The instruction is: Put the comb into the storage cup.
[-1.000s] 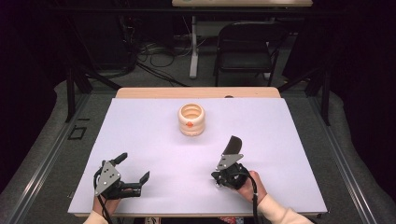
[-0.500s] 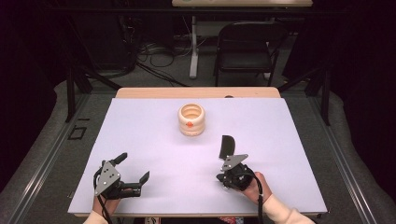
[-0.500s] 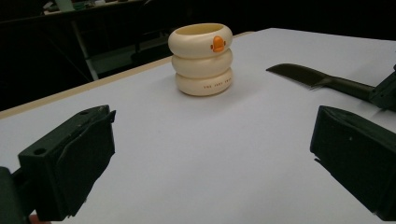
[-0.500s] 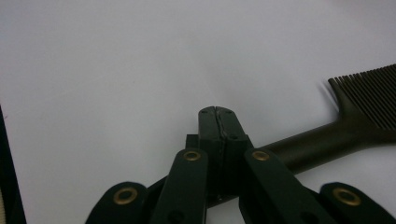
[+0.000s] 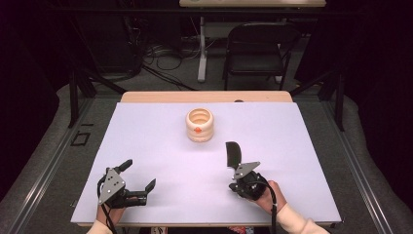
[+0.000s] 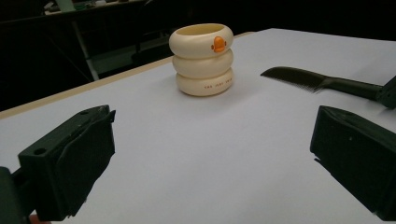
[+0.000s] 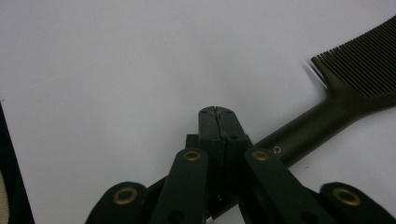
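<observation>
**Right gripper clamps a black comb near the cream holder**

The right gripper [image 5: 238,171] sits toward the near right part of the white tabletop [image 5: 311,146], its jaws pressed fully together on the handle of a black comb [image 5: 233,153]. The comb's toothed end points toward the far edge, ending just short of the cream ringed holder [image 5: 199,125] that stands upright near the middle of the far half, an orange duck mark on its side. In the right gripper view the comb [image 7: 327,112] runs off slantwise from the closed jaws. The left gripper [image 5: 139,180] rests by the near left corner, jaws spread wide and holding nothing.
</observation>
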The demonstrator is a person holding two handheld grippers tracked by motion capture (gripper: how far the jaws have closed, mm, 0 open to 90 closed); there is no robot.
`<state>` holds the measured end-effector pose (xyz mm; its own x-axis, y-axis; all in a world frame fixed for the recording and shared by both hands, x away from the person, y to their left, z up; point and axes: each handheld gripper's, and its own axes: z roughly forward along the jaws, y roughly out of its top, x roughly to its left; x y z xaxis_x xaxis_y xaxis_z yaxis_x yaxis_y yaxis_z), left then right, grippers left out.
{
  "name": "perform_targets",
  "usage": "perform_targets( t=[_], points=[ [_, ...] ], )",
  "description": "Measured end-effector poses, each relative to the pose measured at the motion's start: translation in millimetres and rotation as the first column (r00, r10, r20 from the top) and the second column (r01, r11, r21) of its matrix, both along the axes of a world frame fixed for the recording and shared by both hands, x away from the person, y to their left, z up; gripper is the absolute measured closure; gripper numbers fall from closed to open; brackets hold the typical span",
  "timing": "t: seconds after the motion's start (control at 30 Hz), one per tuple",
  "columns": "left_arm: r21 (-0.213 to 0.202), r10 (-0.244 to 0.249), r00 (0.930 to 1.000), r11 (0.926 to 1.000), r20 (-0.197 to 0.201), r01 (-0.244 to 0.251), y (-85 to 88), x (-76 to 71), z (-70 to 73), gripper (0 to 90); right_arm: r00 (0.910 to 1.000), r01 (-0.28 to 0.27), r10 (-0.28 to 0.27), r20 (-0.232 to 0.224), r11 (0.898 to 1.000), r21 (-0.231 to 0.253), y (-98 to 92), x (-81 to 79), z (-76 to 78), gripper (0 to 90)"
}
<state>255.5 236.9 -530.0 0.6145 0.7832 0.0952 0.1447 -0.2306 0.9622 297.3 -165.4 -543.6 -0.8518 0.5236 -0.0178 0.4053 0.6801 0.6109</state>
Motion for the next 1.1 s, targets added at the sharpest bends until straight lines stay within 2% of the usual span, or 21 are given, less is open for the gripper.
perform_targets(
  t=[1.1],
  points=[
    [0.008,0.001,1.0,1.0,-0.003,-0.001,0.0,0.3,-0.1,0.0,0.9944,0.1,-0.098,0.04,0.993,-0.061,-28.2,3.6,3.9,90.0]
  ],
)
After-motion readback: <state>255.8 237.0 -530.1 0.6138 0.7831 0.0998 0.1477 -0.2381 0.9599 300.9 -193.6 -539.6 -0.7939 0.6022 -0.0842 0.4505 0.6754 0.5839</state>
